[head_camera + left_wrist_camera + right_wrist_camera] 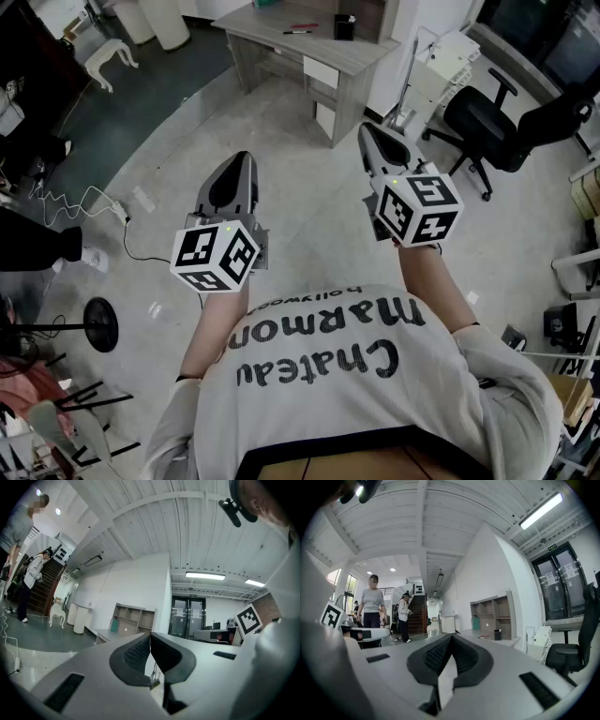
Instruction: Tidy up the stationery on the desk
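shirt [330, 398] reads "chateau marmon"; left claw [238, 159], right claw [368, 128] closed.

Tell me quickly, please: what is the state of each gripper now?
Left gripper: closed, holding nothing.
Right gripper: closed, holding nothing.

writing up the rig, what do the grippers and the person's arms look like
Both the left gripper and right gripper are grey shells with black ribbed pads. Each carries a white cube with black square markers. The person wears a pale short-sleeved t-shirt with dark lettering.
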{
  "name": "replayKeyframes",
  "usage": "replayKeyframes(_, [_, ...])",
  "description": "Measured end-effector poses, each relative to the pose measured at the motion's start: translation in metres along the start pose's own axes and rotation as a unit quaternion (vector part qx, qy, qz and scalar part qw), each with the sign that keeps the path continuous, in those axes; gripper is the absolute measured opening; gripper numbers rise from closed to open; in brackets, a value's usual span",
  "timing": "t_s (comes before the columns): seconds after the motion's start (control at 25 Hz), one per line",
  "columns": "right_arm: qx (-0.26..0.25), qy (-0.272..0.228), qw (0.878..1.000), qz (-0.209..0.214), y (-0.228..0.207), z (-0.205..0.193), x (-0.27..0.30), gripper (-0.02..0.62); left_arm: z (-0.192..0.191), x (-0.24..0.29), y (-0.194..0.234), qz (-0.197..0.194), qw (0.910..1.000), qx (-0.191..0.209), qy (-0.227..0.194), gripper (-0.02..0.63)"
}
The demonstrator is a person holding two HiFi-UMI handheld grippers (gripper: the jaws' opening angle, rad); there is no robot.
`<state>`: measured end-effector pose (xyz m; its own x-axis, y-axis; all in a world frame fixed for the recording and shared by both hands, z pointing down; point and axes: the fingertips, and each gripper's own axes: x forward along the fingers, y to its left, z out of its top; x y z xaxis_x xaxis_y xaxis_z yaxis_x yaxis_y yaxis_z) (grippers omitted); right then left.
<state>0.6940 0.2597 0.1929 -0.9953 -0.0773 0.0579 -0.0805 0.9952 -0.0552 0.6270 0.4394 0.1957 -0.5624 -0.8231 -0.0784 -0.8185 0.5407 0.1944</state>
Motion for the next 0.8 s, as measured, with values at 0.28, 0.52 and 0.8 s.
replayKeyframes(0.28, [-0.002,0.002,1.000,0.003,-0.018,0.000,0.009,0.009,-0.004,0.018,-0.003,0.004,1.0000,-0.003,0.000,0.017])
replayKeyframes(0.52, [-0.006,0.003,1.000,0.010,-0.038,-0.001,0.024,0.009,-0.011,0.042,-0.001,0.012,0.9999,-0.004,-0.006,0.017])
replayKeyframes(0.8, [0.008,0.008,0.999,0.035,-0.062,-0.016,0.037,0.011,-0.036,0.063,-0.002,0.027,0.9994,-0.018,-0.012,0.017])
